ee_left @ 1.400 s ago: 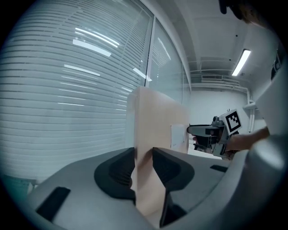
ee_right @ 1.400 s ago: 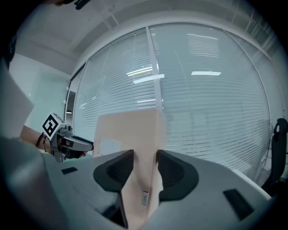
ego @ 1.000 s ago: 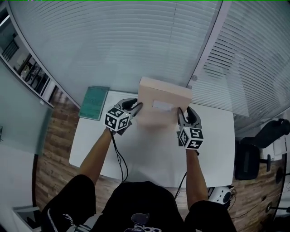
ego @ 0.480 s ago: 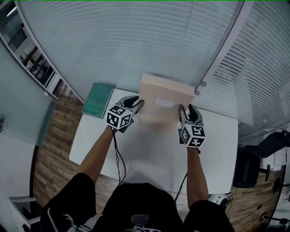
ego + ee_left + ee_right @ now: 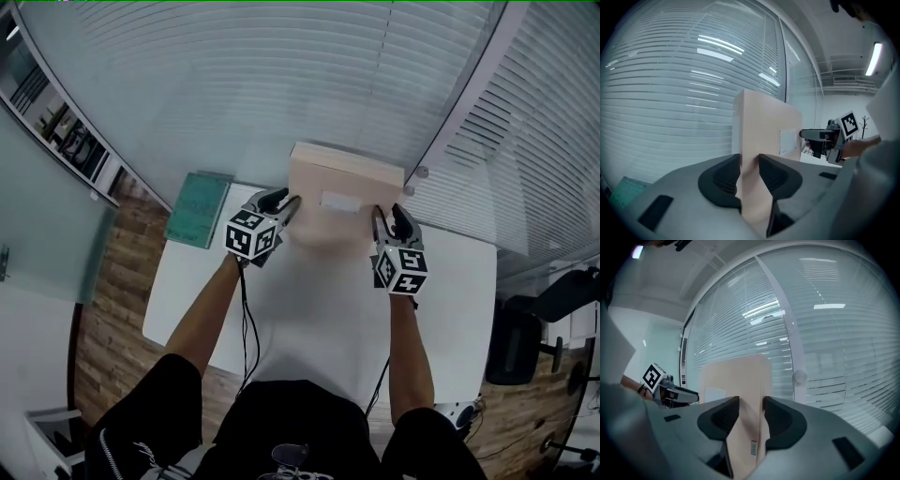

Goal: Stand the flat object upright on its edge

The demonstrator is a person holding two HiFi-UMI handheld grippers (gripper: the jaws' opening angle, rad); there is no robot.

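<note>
Green and flat, a book [image 5: 197,210] lies at the far left corner of the white table [image 5: 319,328], well apart from everything else. To its right, the left gripper [image 5: 287,208] is closed on the left side of a tan cardboard box [image 5: 342,176]. In the left gripper view the black pads [image 5: 723,180] press on both faces of that thin side, and the cardboard runs up above them and down below them. The box stands upright over the far middle of the table, just in front of the window blinds [image 5: 262,84]. Its broad face is turned toward the person, with a small white label [image 5: 339,201] on it. Whether its lower edge rests on the table, I cannot tell. The box is closed, so its contents are hidden. Further right, the right gripper [image 5: 388,218] clamps the opposite narrow side in the same way, low on the box, with a pad on each face.
</note>
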